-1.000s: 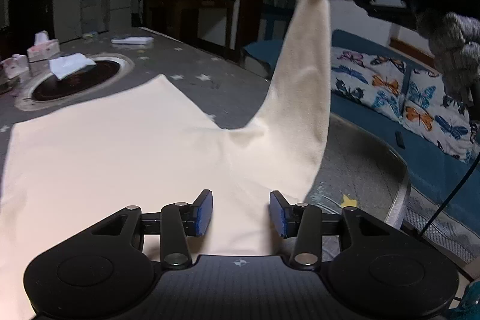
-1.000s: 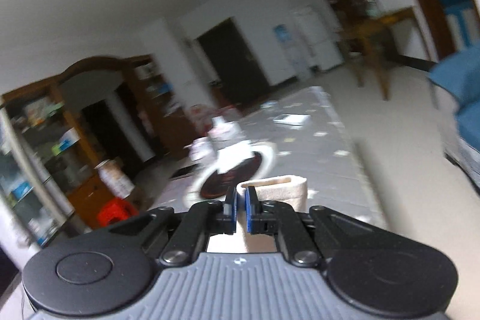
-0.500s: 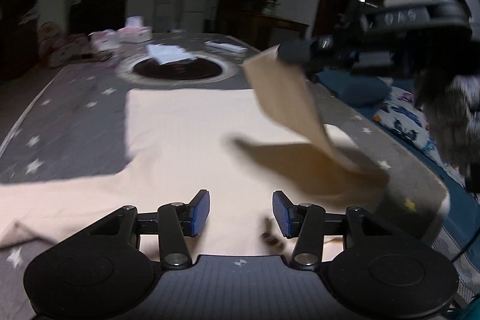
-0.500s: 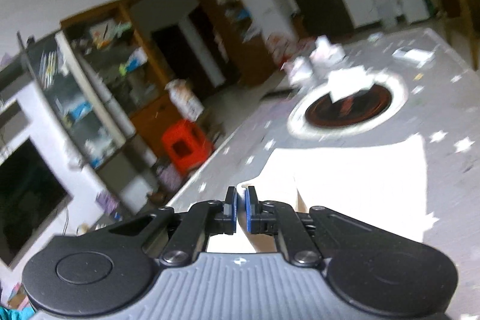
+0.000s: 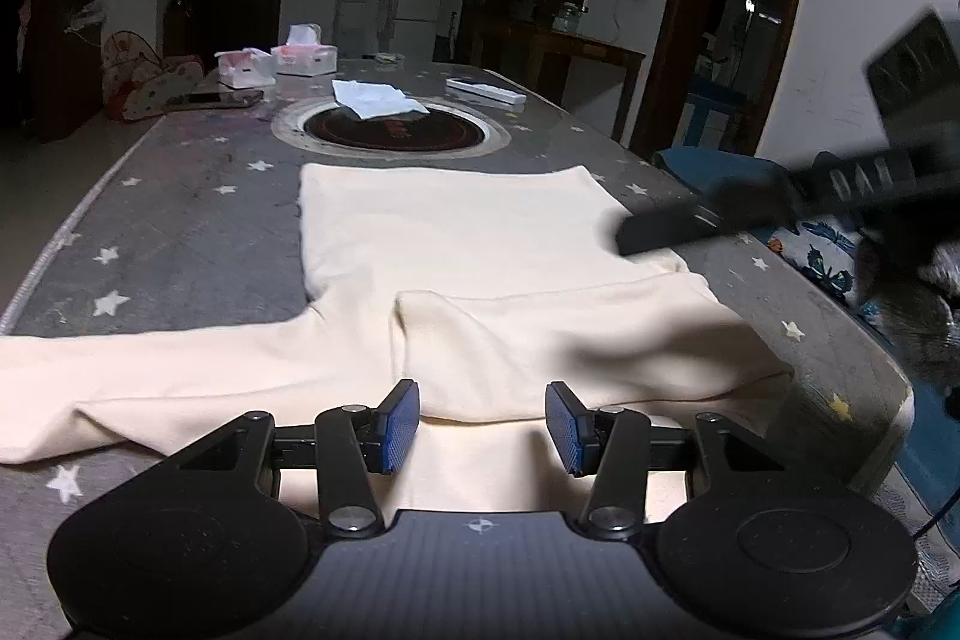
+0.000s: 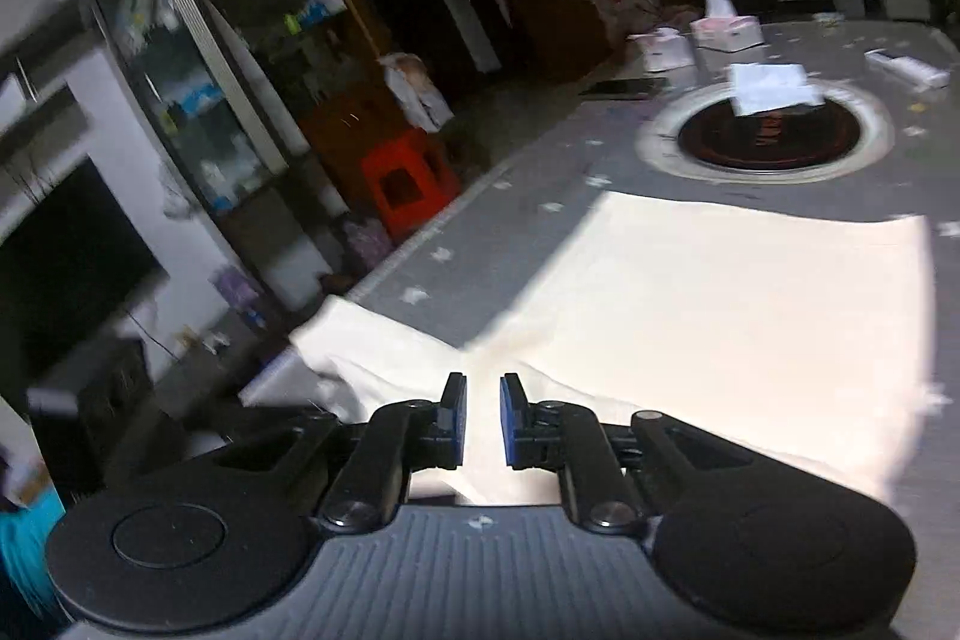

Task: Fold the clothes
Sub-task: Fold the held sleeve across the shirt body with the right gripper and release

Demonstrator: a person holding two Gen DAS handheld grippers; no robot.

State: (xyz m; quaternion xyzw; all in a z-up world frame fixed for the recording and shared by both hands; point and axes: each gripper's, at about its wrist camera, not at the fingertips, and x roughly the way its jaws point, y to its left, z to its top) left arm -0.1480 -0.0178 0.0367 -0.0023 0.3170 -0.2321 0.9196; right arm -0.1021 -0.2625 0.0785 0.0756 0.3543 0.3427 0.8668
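Observation:
A cream long-sleeved top (image 5: pixel 456 244) lies flat on the grey star-print table (image 5: pixel 180 232). Its right sleeve (image 5: pixel 576 334) is folded across the body. Its left sleeve (image 5: pixel 150 364) stretches out to the left. My left gripper (image 5: pixel 480 427) is open and empty, just above the near edge of the garment. My right gripper (image 6: pixel 483 421) is open a little and empty, above the garment (image 6: pixel 720 292). It also shows blurred at the right of the left wrist view (image 5: pixel 780 208).
A round dark burner inset (image 5: pixel 390 130) with a white tissue (image 5: pixel 378 97) on it sits behind the garment. Tissue boxes (image 5: pixel 303 58), a phone (image 5: pixel 216 100) and a remote (image 5: pixel 486 91) lie at the far end. A sofa with a butterfly cushion (image 5: pixel 816 256) is to the right.
My right gripper carried the right sleeve down across the body, then opened and let it go. The sleeve now lies flat. My left gripper stayed open.

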